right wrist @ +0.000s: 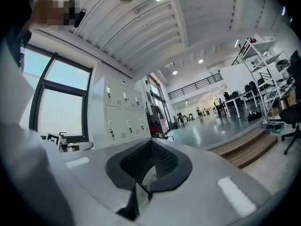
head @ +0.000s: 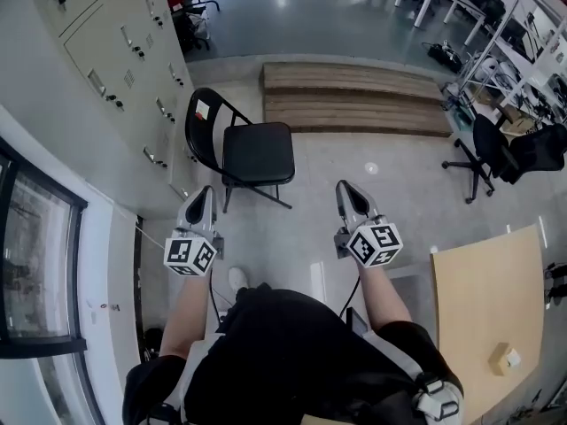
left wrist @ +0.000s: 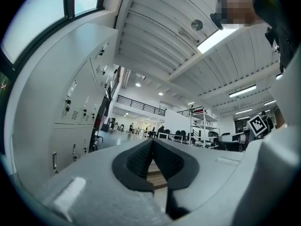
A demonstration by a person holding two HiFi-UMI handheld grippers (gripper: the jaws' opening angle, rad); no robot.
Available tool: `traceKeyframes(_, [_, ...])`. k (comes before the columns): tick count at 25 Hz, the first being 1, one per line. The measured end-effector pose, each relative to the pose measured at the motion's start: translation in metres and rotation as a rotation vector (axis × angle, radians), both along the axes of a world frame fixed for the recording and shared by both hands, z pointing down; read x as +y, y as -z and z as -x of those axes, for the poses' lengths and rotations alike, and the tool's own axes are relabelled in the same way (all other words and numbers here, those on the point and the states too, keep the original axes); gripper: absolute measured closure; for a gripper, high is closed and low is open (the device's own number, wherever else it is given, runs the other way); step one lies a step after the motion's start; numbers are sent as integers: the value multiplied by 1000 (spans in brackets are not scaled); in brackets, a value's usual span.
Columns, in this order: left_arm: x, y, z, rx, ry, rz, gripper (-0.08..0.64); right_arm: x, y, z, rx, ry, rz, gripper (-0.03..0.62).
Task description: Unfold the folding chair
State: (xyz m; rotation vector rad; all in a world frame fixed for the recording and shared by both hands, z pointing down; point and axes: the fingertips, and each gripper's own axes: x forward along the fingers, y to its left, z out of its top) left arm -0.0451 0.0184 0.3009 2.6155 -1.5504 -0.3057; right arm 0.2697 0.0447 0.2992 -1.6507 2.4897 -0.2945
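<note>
Now check the folding chair (head: 232, 140), seemingly opened fully, beside the lockers (head: 115, 60).
With left gripper (head: 205, 195) and right gripper (head: 347, 193) both clenched on nothing, well apart from it, confirm a flat seat (head: 262, 156) and firm stand.

Bright ceiling light, fisheye-warped edges

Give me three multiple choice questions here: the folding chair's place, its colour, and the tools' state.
1. The folding chair stands: A beside the lockers; B on the wooden table; C on the wooden steps.
2. Its seat is: A red; B black; C white.
3. The left tool and right tool are: A shut, empty; B gripping the chair; C wide open.
Answers: A, it stands next to the lockers; B, the seat is black; A, both tools' jaws meet with nothing between.
</note>
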Motion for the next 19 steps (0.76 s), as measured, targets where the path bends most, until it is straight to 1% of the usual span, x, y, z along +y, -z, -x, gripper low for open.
traceKeyframes(5, [0,2,-7,-13,-4,-13,561,-5,-3,-1,13,-15,2,588])
traceKeyframes(10, [2,-5,-12,-7,2,5,561,-8,-10,2,19,13,25,588])
traceKeyframes(19, [-8,-13,-1,4,18,29,561,-24,-13,21,20,50,29,587])
